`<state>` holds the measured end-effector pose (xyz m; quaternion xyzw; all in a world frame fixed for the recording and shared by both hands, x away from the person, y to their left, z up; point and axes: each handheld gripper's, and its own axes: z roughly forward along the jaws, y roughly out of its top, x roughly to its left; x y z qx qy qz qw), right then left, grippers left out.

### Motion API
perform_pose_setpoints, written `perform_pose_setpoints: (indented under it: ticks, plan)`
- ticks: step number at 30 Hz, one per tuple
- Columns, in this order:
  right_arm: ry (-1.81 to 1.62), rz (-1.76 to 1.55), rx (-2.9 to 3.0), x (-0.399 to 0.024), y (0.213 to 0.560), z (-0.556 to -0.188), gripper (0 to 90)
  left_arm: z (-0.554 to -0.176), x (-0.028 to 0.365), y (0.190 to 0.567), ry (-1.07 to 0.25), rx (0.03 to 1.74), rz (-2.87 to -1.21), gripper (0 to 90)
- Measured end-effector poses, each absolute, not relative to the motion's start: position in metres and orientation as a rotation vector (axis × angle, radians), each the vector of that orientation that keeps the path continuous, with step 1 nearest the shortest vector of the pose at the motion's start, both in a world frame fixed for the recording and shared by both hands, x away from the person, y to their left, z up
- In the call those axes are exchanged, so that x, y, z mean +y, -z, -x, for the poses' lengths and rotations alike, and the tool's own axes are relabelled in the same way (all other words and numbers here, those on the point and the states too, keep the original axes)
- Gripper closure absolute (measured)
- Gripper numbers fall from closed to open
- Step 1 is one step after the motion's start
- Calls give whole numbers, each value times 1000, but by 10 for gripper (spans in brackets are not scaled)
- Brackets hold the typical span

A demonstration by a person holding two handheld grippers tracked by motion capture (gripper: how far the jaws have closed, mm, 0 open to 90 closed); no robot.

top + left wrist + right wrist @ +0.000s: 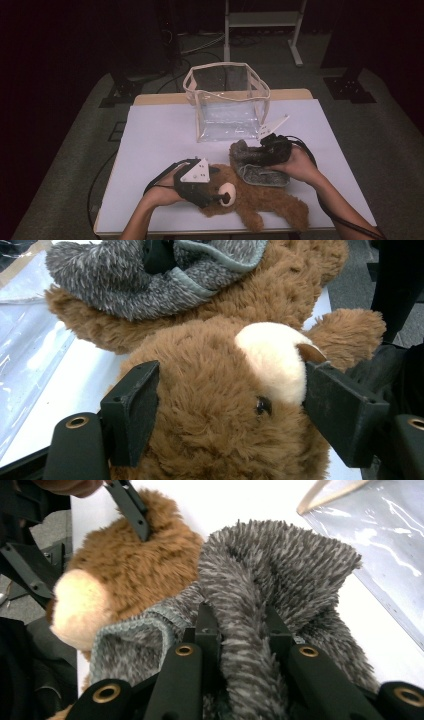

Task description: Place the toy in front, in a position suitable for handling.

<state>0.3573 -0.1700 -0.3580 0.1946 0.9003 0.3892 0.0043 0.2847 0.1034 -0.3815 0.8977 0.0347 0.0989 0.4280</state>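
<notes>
Left tongs (230, 410) clamp the teddy bear's head (220, 405); right tongs (243, 630) pinch the grey fuzzy garment (280, 570).

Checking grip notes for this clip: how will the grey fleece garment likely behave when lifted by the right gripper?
Likely floppy: the garment already folds and droops around the right gripper, whose jaws pinch a ridge of it. Probably light, being thin pile with a hemmed edge. Its fuzz may drag on the bear it lies against.

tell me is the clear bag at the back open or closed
Open. The clear bag stands upright on the table, its trimmed rim spread wide at the top with no flap over it. Contents cannot be told.
</notes>
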Motion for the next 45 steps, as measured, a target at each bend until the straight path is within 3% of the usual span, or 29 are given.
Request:
perform_pose_setpoints:
  ticks: [18,34,45]
  plan:
    - [-1251,-836,2683,-261,360,-339,751,-287,103,382,-247,101,-2231,245]
    - [-1259,-560,2743,-217,340,-308,748,-298,103,382,-212,150,-2210,245]
    - [-1272,-731,2656,-257,361,-314,745,-288,107,378,-287,116,-2262,245]
